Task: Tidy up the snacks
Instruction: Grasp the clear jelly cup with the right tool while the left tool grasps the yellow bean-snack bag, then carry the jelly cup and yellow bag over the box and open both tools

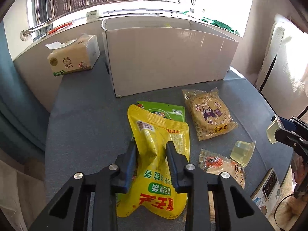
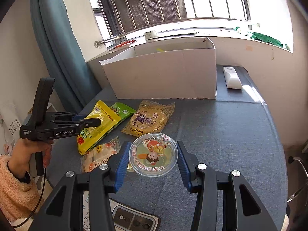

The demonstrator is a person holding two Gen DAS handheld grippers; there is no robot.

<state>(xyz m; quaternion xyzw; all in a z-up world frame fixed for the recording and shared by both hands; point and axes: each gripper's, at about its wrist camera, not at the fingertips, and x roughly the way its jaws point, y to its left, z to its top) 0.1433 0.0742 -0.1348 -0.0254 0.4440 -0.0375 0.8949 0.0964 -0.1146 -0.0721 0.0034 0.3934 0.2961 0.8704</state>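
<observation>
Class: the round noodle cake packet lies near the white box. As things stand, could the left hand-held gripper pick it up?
Probably not yet: the left hand-held gripper is shut on the yellow pouch. The noodle packet lies uncovered.

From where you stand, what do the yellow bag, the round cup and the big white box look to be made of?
Yellow bag: glossy plastic film, it seems; it creases and glints where the left tool pinches it.
Round cup: clear stiff plastic under a printed peel-off film lid, held in the right tool.
White box: matte cardboard, probably; the bottom edge is frayed.
</observation>
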